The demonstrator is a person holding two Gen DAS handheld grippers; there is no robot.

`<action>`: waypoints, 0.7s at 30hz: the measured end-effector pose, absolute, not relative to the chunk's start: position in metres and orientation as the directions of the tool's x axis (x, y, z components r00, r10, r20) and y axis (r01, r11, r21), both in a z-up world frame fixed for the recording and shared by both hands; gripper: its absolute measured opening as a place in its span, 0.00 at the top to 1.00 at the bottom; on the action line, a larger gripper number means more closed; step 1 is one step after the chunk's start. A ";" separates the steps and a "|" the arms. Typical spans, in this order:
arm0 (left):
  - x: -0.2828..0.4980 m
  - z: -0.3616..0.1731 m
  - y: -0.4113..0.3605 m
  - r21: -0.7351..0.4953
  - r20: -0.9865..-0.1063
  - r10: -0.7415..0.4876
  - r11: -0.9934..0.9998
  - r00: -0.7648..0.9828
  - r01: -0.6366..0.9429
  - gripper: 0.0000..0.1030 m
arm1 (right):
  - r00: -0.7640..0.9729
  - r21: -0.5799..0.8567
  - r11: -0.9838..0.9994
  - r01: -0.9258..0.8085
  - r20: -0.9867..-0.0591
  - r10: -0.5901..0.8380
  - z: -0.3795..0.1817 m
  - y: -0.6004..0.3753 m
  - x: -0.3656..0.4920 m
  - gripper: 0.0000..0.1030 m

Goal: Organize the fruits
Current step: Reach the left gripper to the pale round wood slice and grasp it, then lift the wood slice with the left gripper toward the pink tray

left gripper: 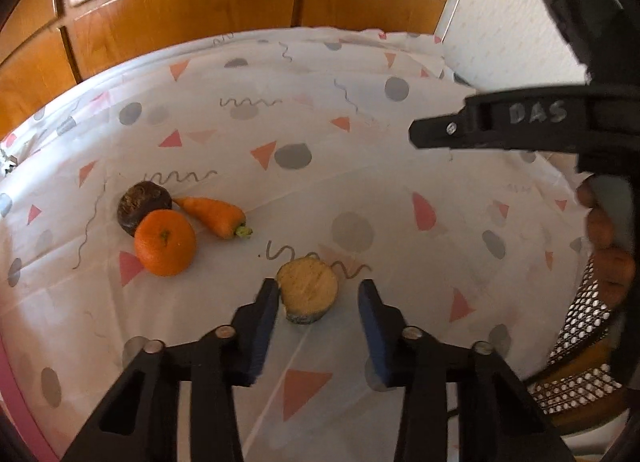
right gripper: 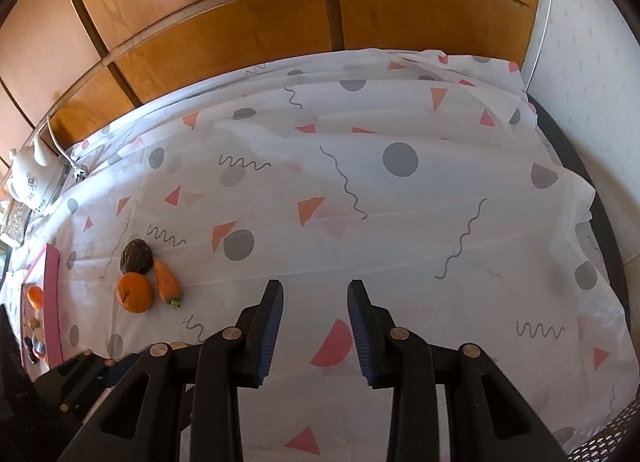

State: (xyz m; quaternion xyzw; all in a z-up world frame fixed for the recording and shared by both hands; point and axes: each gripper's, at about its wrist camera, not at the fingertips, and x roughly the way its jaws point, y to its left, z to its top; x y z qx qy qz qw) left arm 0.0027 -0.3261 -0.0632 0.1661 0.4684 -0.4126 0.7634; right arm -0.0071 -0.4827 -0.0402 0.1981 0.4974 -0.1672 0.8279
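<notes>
Setting: wood-panelled cupboards stand behind a table under a white cloth (left gripper: 360, 189) printed with triangles, dots and squiggles.

Left gripper (left gripper: 318, 294): fingers spread apart, one on each side of a cut half fruit (left gripper: 307, 289). The left pad (left gripper: 266, 314) looks to be touching or nearly touching its side; the right pad stands clear of it.

Right gripper (right gripper: 315, 294): fingers apart, holding nothing, hovering over bare cloth well away from the produce.

Half fruit: sits on the cloth with its pale cut face turned up and its darker rind below, apart from the other pieces.

Other produce: an orange (left gripper: 165, 242), a dark round fruit (left gripper: 144, 207) and a carrot (left gripper: 214, 215) lie bunched together farther left. A pink tray (right gripper: 51, 302) with small items sits at the table's left edge, beside a white kettle (right gripper: 34, 181).

Handling: the half fruit is probably light and fairly firm, with moist, bruisable flesh. Best gripped across the rind sides, low down, with modest pressure; the rounded rind could slip.

Step in hand: likely closing on the half fruit to lift it.
</notes>
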 end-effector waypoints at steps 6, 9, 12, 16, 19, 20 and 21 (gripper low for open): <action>0.009 -0.073 -0.313 -0.142 -0.858 -0.463 0.628 0.221 0.765 0.71 | 0.440 0.154 0.874 0.461 -0.895 -0.074 -0.043 -0.479 -0.005 0.67; 0.015 -0.072 -0.295 -0.139 -0.860 -0.450 0.658 0.239 0.740 0.71 | 0.429 0.157 0.872 0.463 -0.901 -0.065 -0.046 -0.480 -0.004 0.67; 0.021 -0.071 -0.274 -0.139 -0.861 -0.439 0.688 0.257 0.712 0.71 | 0.412 0.150 0.877 0.455 -0.909 -0.058 -0.049 -0.478 -0.002 0.67; 0.025 -0.073 -0.250 -0.138 -0.861 -0.428 0.717 0.275 0.683 0.70 | 0.398 0.138 0.888 0.440 -0.916 -0.055 -0.051 -0.474 0.000 0.67; 0.023 -0.074 -0.239 -0.129 -0.854 -0.430 0.721 0.294 0.681 0.69 | 0.390 0.131 0.890 0.437 -0.919 -0.056 -0.052 -0.472 0.001 0.67; 0.020 -0.074 -0.235 -0.132 -0.851 -0.433 0.724 0.298 0.677 0.69 | 0.388 0.130 0.890 0.436 -0.920 -0.056 -0.053 -0.472 0.001 0.67; 0.021 -0.074 -0.232 -0.138 -0.849 -0.435 0.731 0.300 0.668 0.69 | 0.386 0.129 0.891 0.436 -0.921 -0.056 -0.054 -0.472 0.001 0.67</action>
